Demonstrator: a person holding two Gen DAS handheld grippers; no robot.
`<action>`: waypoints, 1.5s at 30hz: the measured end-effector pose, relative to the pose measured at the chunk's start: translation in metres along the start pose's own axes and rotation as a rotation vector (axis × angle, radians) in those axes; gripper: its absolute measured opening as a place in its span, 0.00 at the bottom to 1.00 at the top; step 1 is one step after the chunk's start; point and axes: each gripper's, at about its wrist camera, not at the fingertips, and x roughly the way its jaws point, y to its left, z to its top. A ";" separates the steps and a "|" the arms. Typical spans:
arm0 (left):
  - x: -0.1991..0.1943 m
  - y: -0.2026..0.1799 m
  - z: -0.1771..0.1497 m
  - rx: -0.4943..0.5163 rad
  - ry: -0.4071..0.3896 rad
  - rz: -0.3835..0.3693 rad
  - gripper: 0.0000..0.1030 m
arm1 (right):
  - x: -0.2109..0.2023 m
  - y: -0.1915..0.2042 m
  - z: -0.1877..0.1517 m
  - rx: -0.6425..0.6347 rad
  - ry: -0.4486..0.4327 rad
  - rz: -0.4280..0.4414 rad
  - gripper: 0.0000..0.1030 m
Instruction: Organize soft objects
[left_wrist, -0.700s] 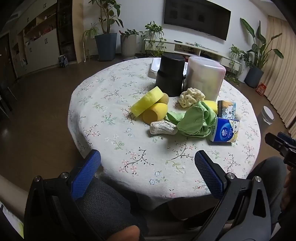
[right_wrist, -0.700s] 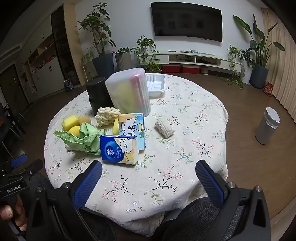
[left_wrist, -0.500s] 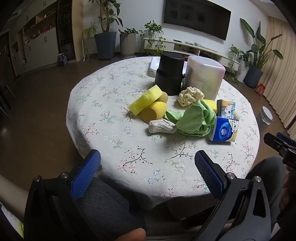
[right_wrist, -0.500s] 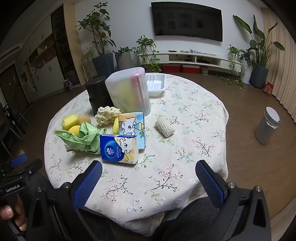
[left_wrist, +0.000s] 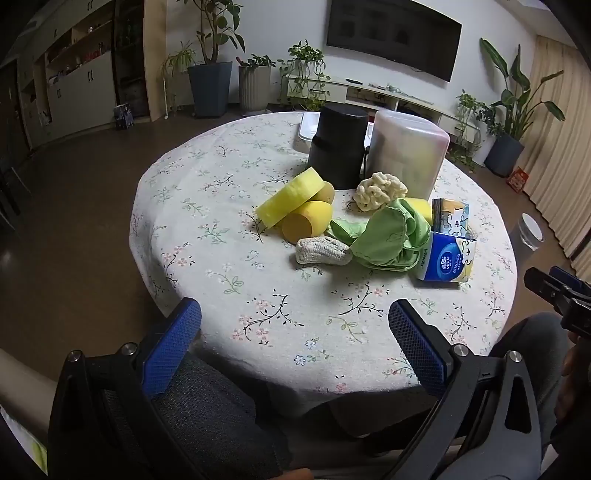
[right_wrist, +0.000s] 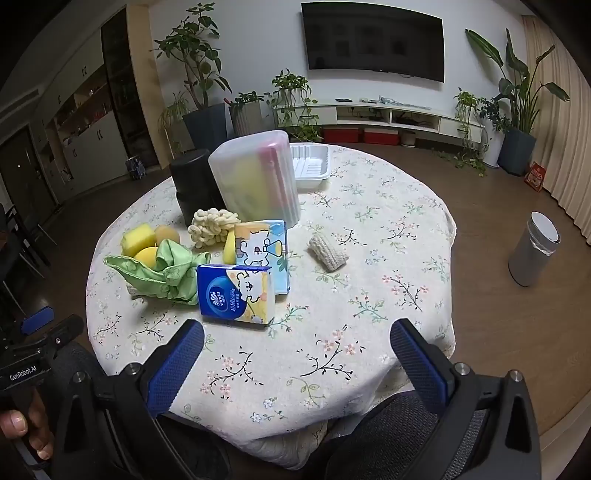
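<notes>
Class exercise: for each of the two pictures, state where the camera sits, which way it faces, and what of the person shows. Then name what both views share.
Left wrist: sits behind the open left claw, looks down over the table's near edge; a clothed knee and the right claw show.
Right wrist: sits behind the open right claw; a hand shows.
Shared: green cloth, blue tissue pack.

the blue tissue pack (left_wrist: 447, 260) at the near side of the pile carries the brand word "vinda" along its edge, seen in the left wrist view; the smaller print on its face is too fine to read. in the right wrist view, the black body of the left gripper (right_wrist: 27, 371) bears the white lettering "genrobot.ai".
</notes>
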 end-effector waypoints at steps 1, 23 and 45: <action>0.000 0.000 0.000 0.000 0.001 0.000 1.00 | 0.000 0.000 0.000 0.000 0.000 0.000 1.00; 0.004 0.000 -0.001 -0.002 0.015 0.012 1.00 | 0.005 -0.002 -0.003 -0.001 0.006 -0.004 1.00; 0.004 0.000 -0.002 -0.002 0.016 0.012 1.00 | 0.004 -0.001 -0.002 -0.003 0.009 -0.005 1.00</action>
